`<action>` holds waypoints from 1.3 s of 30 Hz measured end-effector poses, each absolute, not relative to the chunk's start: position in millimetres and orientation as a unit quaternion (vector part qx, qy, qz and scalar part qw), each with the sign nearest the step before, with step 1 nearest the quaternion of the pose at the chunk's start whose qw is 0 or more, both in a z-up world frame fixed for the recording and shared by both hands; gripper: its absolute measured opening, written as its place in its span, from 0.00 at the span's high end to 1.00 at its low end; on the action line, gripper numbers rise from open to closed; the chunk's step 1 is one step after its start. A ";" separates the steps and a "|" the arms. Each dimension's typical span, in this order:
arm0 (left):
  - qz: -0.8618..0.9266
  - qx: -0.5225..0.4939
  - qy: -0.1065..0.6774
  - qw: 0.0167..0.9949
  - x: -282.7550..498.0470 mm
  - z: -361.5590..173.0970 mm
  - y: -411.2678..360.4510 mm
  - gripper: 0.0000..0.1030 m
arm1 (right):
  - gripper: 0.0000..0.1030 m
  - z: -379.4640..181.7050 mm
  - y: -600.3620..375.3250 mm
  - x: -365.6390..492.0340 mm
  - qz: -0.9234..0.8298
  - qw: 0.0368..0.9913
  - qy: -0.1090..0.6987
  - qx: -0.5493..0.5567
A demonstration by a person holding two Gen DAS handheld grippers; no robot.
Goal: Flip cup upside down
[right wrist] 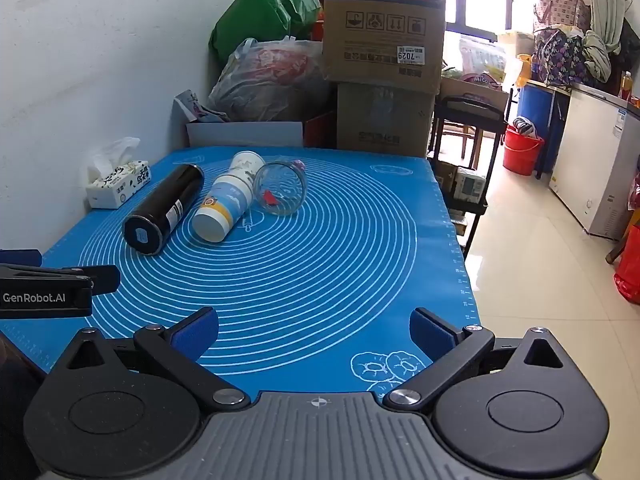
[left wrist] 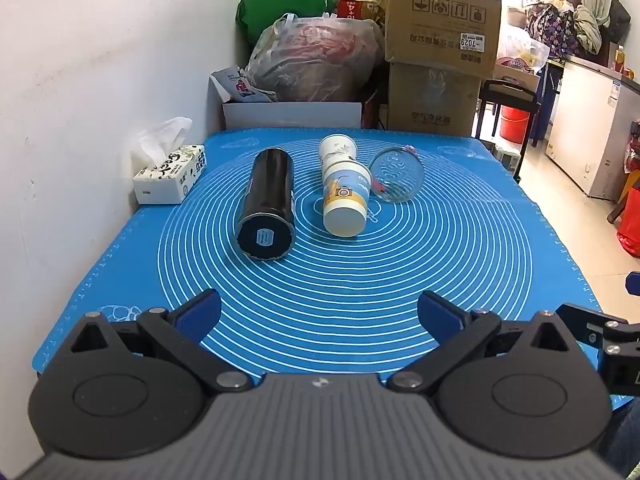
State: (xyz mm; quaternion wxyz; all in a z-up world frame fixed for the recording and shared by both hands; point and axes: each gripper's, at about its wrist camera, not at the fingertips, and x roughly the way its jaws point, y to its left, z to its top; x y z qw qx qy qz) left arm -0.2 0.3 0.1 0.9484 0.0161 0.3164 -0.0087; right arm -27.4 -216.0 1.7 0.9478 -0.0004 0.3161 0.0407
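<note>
Beyond the spread, empty fingers of the left gripper (left wrist: pixel 319 312) and right gripper (right wrist: pixel 314 330), a blue ringed baking mat (left wrist: pixel 360 280) is seen, bordered by a white wall (left wrist: pixel 100 60) and stacked cardboard boxes (left wrist: pixel 442 32).

blue silicone baking mat (left wrist: pixel 460 280) printed with pale concentric rings, ruler ticks along its edges and white doughnut outlines (right wrist: pixel 386 366) at one corner. glossy black cylindrical bottle (left wrist: pixel 266 200), its base bearing a small blue label. white paper cup (left wrist: pixel 345 196) with a yellow and light-blue printed band; second white paper cup (left wrist: pixel 337 149) with a faint grey design. clear glass cup (left wrist: pixel 396 174) showing a small red mark. white tissue pack (left wrist: pixel 170 178) with black print. blue finger pads (left wrist: pixel 198 316) on black linkages.
</note>
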 end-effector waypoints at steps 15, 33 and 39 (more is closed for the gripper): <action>-0.013 0.024 0.313 0.949 -0.5 4.6 -4.8 0.00 | 0.00 4.0 -218.2 -29.5 0.039 0.949 0.312 0.003; -0.014 0.020 0.307 0.951 -6.6 5.5 -3.2 0.00 | 0.00 3.9 -219.2 -33.0 0.036 0.951 0.309 0.003; -0.013 0.019 0.307 0.951 -7.1 6.8 -2.3 0.00 | 0.00 4.6 -218.9 -33.0 0.035 0.951 0.307 0.003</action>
